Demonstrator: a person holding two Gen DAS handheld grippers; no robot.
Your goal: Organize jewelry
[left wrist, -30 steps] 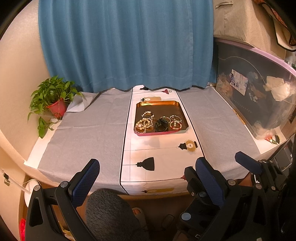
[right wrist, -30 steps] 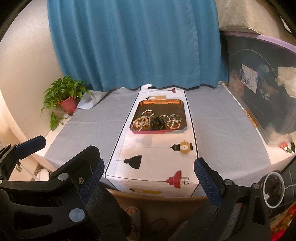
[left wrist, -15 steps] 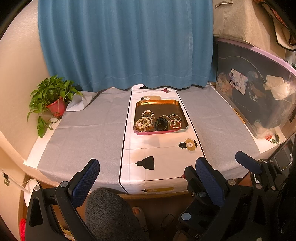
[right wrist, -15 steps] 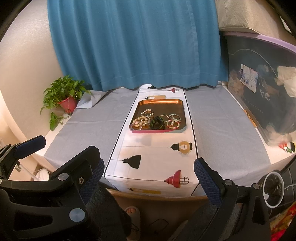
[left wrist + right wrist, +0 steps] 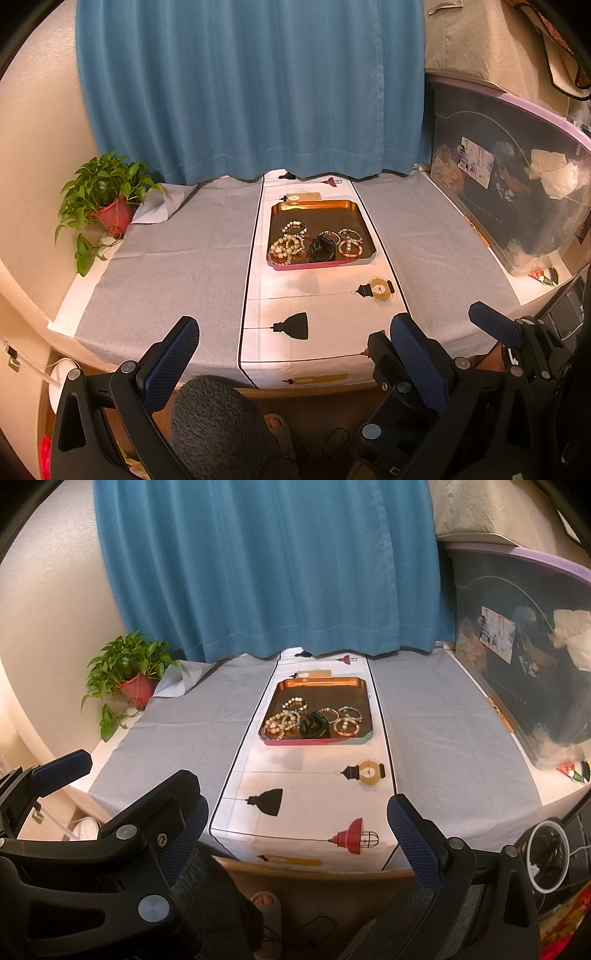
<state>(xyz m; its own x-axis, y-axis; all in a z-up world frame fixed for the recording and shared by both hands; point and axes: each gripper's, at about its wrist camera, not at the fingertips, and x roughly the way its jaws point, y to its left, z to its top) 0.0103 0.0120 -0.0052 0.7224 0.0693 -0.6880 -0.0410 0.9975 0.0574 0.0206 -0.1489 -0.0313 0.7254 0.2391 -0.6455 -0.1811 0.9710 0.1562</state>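
A copper tray (image 5: 317,206) (image 5: 320,683) with a pink front rim sits on the white runner at the table's middle. In its front half lie several bead bracelets (image 5: 286,246) (image 5: 280,723) and a black band (image 5: 322,249) (image 5: 314,726). My left gripper (image 5: 293,363) hangs open at the table's near edge, well short of the tray, with nothing between its blue pads. My right gripper (image 5: 295,836) is open too, also back at the near edge and holding nothing. In the left wrist view the right gripper's fingers (image 5: 493,324) show at the lower right.
A potted plant (image 5: 107,199) (image 5: 131,672) stands at the far left corner. A large clear storage bin (image 5: 517,192) (image 5: 524,664) fills the right side. A blue curtain (image 5: 251,92) hangs behind the table. Grey cloth (image 5: 173,266) covers both sides of the runner.
Both views have pulled back very slightly from the tray. Both grippers stay open and nothing on the table has moved.
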